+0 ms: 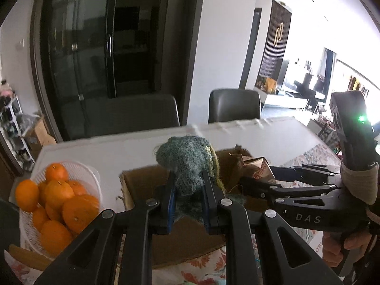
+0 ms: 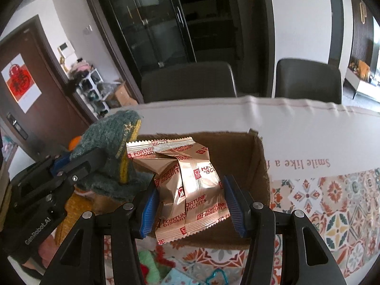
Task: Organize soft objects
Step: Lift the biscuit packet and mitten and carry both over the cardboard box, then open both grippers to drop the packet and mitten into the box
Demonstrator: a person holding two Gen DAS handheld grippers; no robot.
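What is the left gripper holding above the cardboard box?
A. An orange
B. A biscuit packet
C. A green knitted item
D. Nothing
C: the left gripper is shut on the green knitted item, pinched between its blue pads above the cardboard box; the oranges sit in their white basket, and the biscuit packets lie between the right gripper's fingers.

The knitted cloth (image 1: 187, 163) looked fuzzy and woolly; the biscuit packets (image 2: 190, 180) were glossy foil; the cardboard box (image 2: 237, 147) was matt and rough-edged; the basket (image 1: 78, 173) was white plastic.
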